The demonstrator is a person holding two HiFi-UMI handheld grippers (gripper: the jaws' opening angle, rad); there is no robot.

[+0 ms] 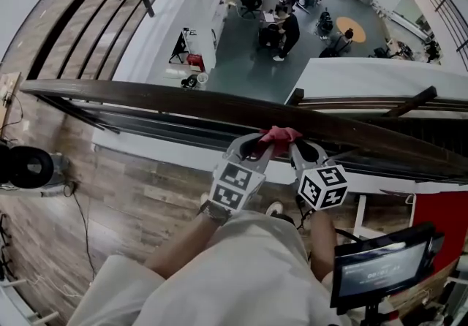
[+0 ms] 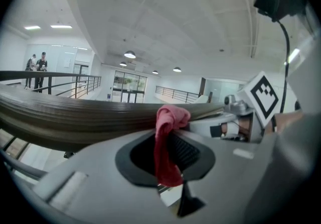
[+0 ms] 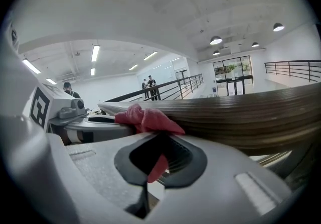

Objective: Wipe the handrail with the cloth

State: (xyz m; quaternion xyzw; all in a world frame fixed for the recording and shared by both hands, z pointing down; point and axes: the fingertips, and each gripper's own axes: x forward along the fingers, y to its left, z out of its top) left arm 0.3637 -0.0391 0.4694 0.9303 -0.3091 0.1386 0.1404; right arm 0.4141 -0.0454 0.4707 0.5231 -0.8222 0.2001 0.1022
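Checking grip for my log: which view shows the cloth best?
Left gripper view: the cloth hangs from the handrail down between the jaws. Right gripper view shows a bunch and a tail; head view, a small red bunch.

The crumpled pinkish-red cloth [image 1: 280,134] is plain, with no print. The long wooden handrail [image 1: 183,101] is dark brown, streaked with paler grain. The pale grey left gripper [image 1: 251,145] and right gripper [image 1: 301,148] each bear black-and-white square markers. The plank floor [image 1: 131,189] is mottled brown.
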